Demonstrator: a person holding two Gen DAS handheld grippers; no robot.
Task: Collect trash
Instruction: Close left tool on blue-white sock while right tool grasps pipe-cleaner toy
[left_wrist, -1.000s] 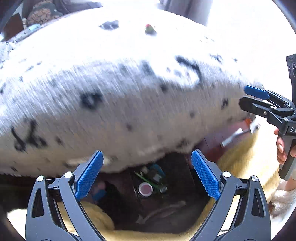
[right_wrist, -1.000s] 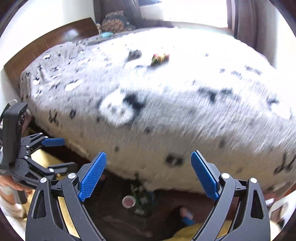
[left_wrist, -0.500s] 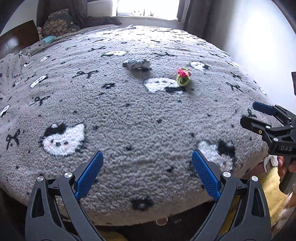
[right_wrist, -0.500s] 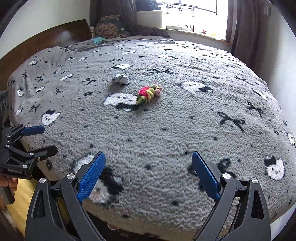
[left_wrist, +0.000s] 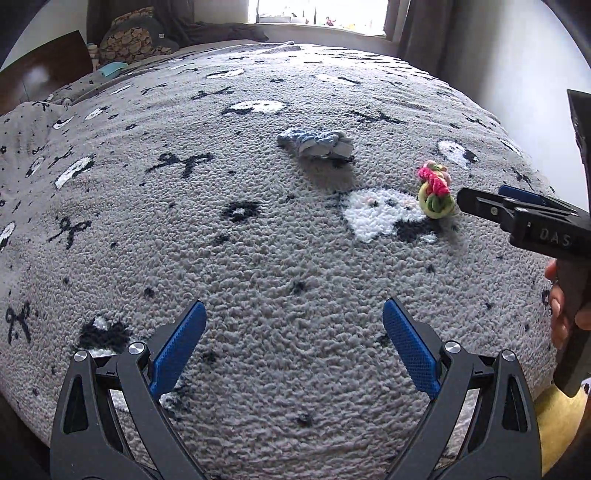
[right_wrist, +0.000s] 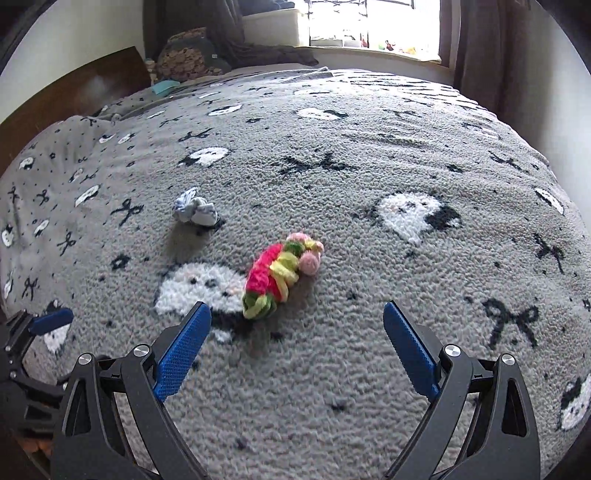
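Both tools gape wide; right tool (right_wrist: 295, 332) just short of yarn bundle (right_wrist: 282, 279)

Frame edge cuts off right gripper (left_wrist: 480, 199).

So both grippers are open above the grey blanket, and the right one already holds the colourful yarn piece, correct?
Not quite. The right gripper holds nothing: in the right wrist view the colourful yarn piece lies on the grey blanket ahead of its open fingers. The left gripper is open too.
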